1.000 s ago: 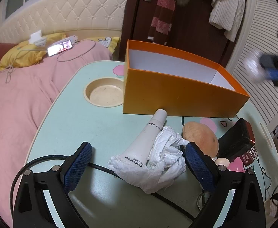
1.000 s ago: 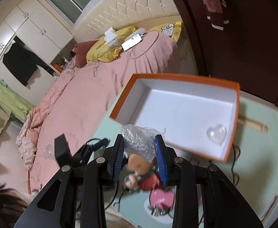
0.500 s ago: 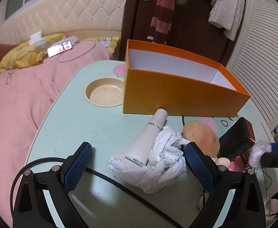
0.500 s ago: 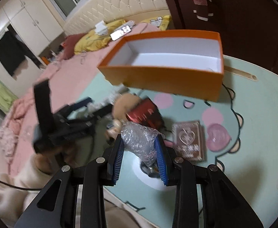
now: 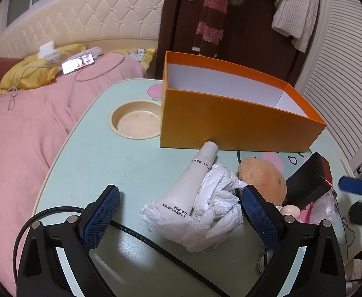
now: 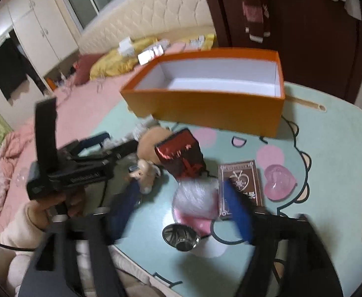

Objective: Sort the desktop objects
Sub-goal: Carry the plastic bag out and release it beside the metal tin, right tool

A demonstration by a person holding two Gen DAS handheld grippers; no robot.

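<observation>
My right gripper [image 6: 183, 208] is low over the near edge of the table [image 5: 121, 163], its jaws opening around a crumpled clear plastic wrapper [image 6: 194, 198] that sits between the blue pads. The view is blurred, so I read the pads as just off the wrapper, not pressing it. I judge the wrapper almost weightless, springy and slick; it would puff out once freed and could cling to a pad or roll. If I take it again, I would close on the thick middle of the bundle, not a loose flap.

My left gripper [image 5: 181, 212] hovers wide and empty over the middle of the table, with a white cream tube [image 5: 193, 185] and a wad of white tissue [image 5: 215, 208] between and just beyond its pads. The tube looks light and semi-stiff, cap end touching the orange box [image 5: 230, 121]; its broad crimped end lies on the tissue, so I would pinch across the body. The tissue is soft and will crush anywhere.

To the right lie a brown plush toy [image 5: 262, 180] and a dark red box [image 6: 181, 156], propped at a tilt. A card box [image 6: 240, 185] lies flat near the right edge, beside a pink heart-shaped dish [image 6: 280, 182]. A shiny metal cup [image 6: 181, 236] stands at the near edge.
</observation>
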